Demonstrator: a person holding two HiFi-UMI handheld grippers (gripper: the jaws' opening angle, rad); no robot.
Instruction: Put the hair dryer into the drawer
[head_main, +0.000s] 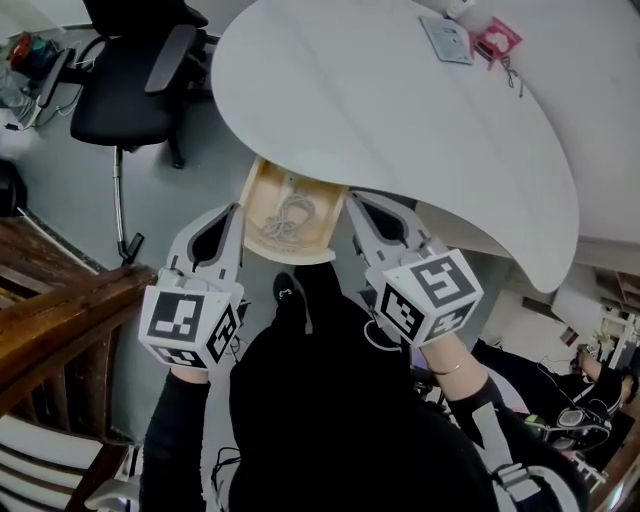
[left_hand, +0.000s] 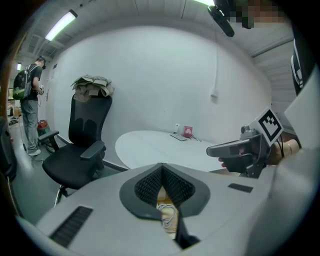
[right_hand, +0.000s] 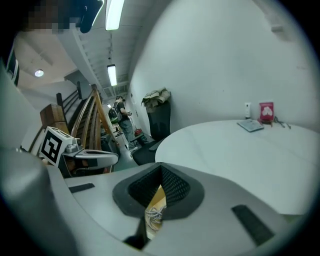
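A light wooden drawer (head_main: 262, 190) stands pulled out from under the white table's near edge. A coiled white cord (head_main: 290, 215) lies in it; I cannot make out the hair dryer's body. My left gripper (head_main: 237, 210) is at the drawer's left side and my right gripper (head_main: 352, 200) at its right side. Both are shut with nothing between the jaws. In the left gripper view the closed jaws (left_hand: 161, 167) point over the table, with the cord (left_hand: 169, 214) showing below them. The right gripper view shows its shut jaws (right_hand: 161, 167) above the same cord (right_hand: 154, 216).
The round white table (head_main: 380, 110) carries a grey booklet (head_main: 447, 40) and a red packet (head_main: 497, 40) at its far side. A black office chair (head_main: 130, 85) stands at the left, a wooden railing (head_main: 50, 320) nearer me. A person (left_hand: 29, 107) stands far left.
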